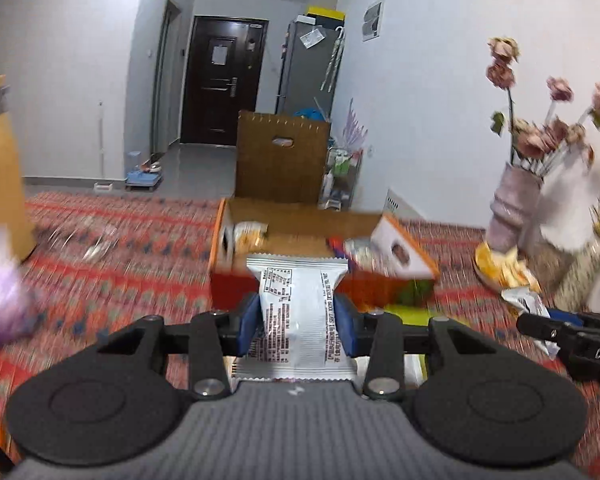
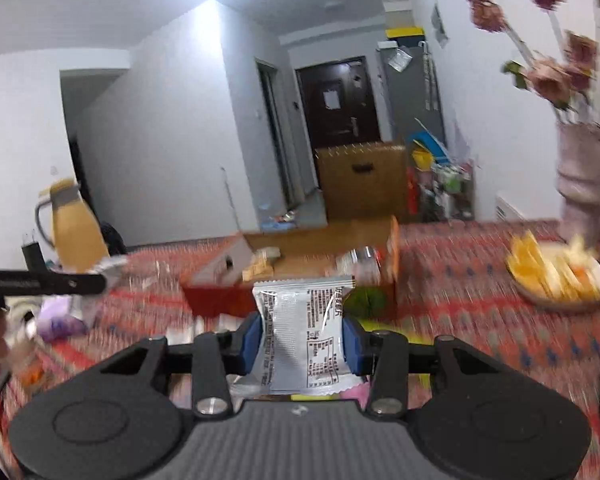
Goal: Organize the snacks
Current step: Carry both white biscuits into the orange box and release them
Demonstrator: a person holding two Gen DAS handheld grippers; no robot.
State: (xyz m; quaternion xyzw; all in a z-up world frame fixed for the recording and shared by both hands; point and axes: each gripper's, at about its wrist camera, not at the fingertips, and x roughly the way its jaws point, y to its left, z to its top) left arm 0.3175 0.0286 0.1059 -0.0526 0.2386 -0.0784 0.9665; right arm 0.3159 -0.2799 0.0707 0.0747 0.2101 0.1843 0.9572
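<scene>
Snack packets: one silver packet [image 1: 300, 312] pinched in left claw [image 1: 298, 330], another silver packet [image 2: 306, 340] pinched in right claw [image 2: 304, 340], both clear of patterned surface [image 1: 120, 248]. Open cardboard box [image 1: 300, 240] just ahead, some snacks already inside. Advice: carry level over box opening, clear near rim, release only once fully above floor of box; keep claws apart from each other.

Packet [image 1: 296, 312] in tongs [image 1: 298, 322] (box [image 1: 300, 236] probably open)
</scene>
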